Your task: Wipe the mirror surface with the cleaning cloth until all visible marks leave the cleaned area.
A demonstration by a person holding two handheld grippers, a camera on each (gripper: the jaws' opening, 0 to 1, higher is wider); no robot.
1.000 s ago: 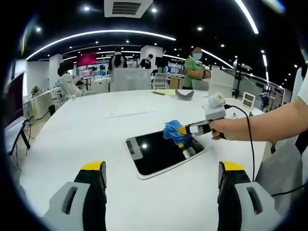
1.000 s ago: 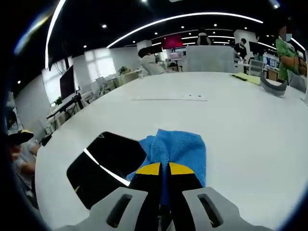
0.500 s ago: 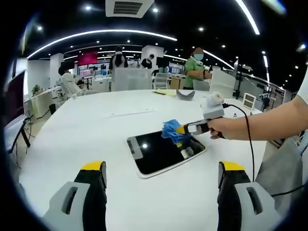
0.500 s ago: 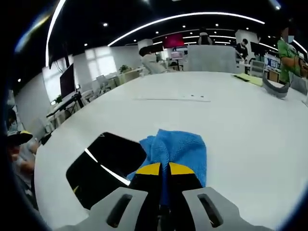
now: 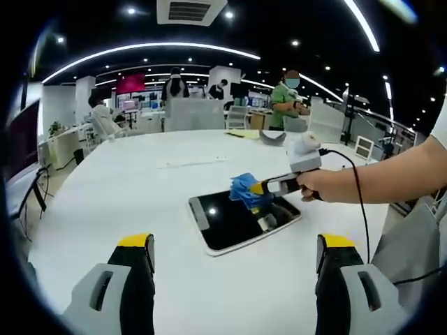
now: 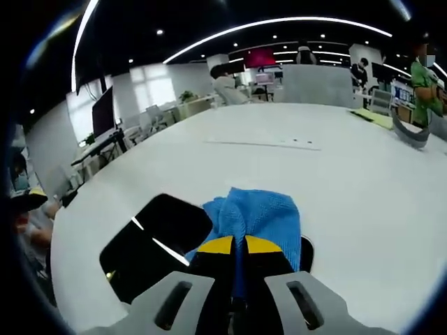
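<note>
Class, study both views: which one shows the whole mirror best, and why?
The left gripper view: the mirror lies with all its edges visible on the white table, and the blue cloth in the right gripper rests on its far edge. In the right gripper view the cloth and gripper cover much of it.

We see a broad white surface curving away into a large open office. Overhead, the ceiling is dark, crossed by long arcs of strip light and dotted with small spotlights, with a square air vent set in it. At the far side stand white partitions, desks and chairs, a red screen and several people. Bright windows line one wall.
</note>
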